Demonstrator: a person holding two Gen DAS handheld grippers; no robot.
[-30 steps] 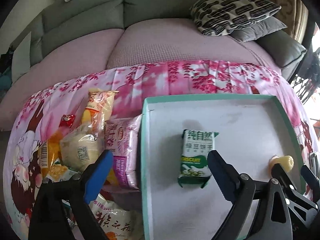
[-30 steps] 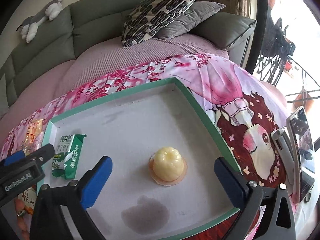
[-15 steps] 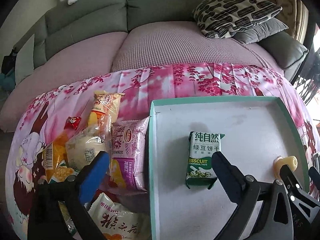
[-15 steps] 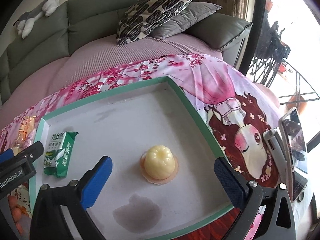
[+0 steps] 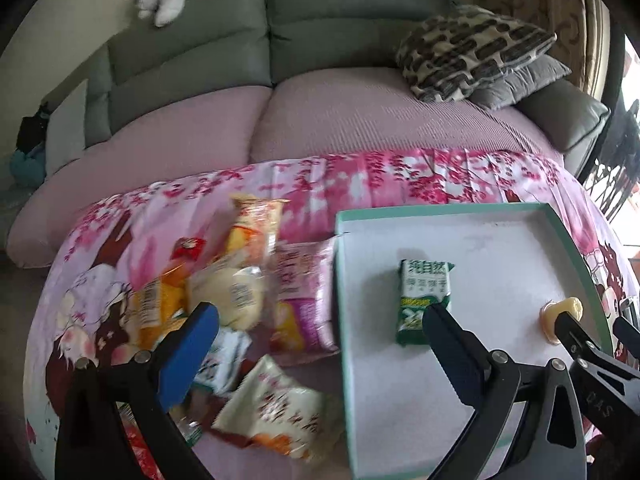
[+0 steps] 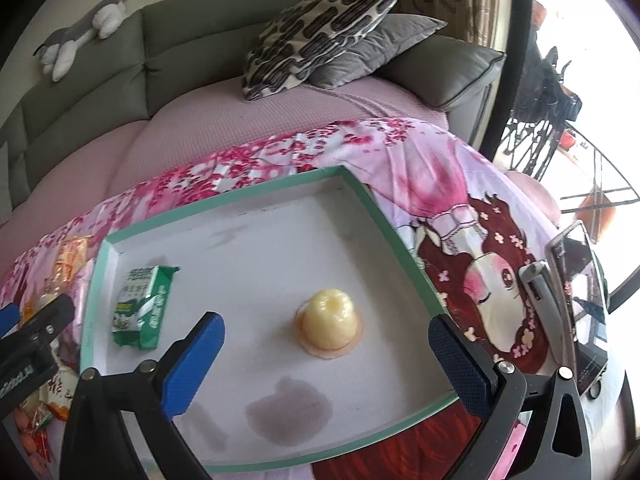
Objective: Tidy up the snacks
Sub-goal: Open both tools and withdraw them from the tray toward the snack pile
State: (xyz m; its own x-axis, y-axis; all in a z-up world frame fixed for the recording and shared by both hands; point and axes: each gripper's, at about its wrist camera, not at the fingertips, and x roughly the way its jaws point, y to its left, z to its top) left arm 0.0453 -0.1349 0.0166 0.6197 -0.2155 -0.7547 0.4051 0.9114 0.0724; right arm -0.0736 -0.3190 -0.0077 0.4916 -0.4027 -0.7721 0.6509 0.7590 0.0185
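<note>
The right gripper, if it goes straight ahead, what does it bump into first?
Most likely the yellow jelly cup, which sits on the tray between the open fingers of the right gripper. Depth is hard to judge.

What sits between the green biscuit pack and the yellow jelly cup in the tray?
Nothing: between the green biscuit pack and the yellow jelly cup the tray floor is bare white. The right wrist view shows it best.

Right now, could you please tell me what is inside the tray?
The tray holds a green biscuit packet and a yellow jelly cup, lying apart. Gripper arms hide its near corners.
</note>
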